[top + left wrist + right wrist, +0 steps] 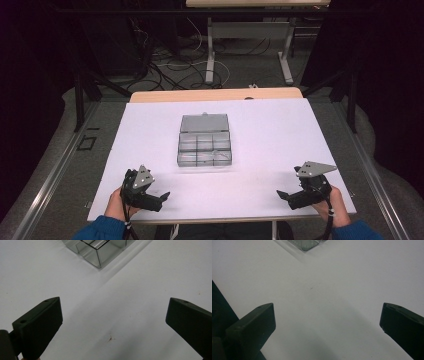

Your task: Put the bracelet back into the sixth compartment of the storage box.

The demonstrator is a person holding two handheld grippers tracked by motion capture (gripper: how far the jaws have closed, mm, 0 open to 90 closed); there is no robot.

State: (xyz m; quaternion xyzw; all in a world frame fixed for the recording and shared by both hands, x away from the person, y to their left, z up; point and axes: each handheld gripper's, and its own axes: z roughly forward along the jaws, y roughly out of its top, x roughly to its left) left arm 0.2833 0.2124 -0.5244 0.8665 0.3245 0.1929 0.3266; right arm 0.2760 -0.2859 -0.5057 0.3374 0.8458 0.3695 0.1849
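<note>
Left gripper: left gripper (162, 196) sits at about 7 o'clock on the table, held in the person's left hand (116, 206); jaws spread wide with nothing between them; in the left gripper view (113, 322) bare white surface fills the gap, and a small brown speck (110, 339) marks it
Right gripper: right gripper (281, 195) sits at about 5 o'clock, held in the right hand (339, 209); jaws likewise wide apart and empty; in the right gripper view (327, 322) plain white surface lies between them
Gripper heading: both point inward toward the table's middle, well apart from each other
Plates: a grey three-cornered plate tops each gripper
Box: clear compartment box (204, 148) rests near the centre of the table, lid (204, 123) thrown open toward 12 o'clock and lying flat; divided into small cells; contents too faint to tell; well apart from both grippers
Box in gripper views: a corner of it shows at 12 o'clock in the left gripper view (96, 251); a smaller corner at 11 o'clock in the right gripper view (308, 244)
Table: white sheet (280, 135) covers the top; a wooden edge (215, 94) shows at 12 o'clock
Sleeves: blue, at the bottom edge
Beyond: cables (170, 65) on the floor and another table's legs (210, 50) toward 12 o'clock
</note>
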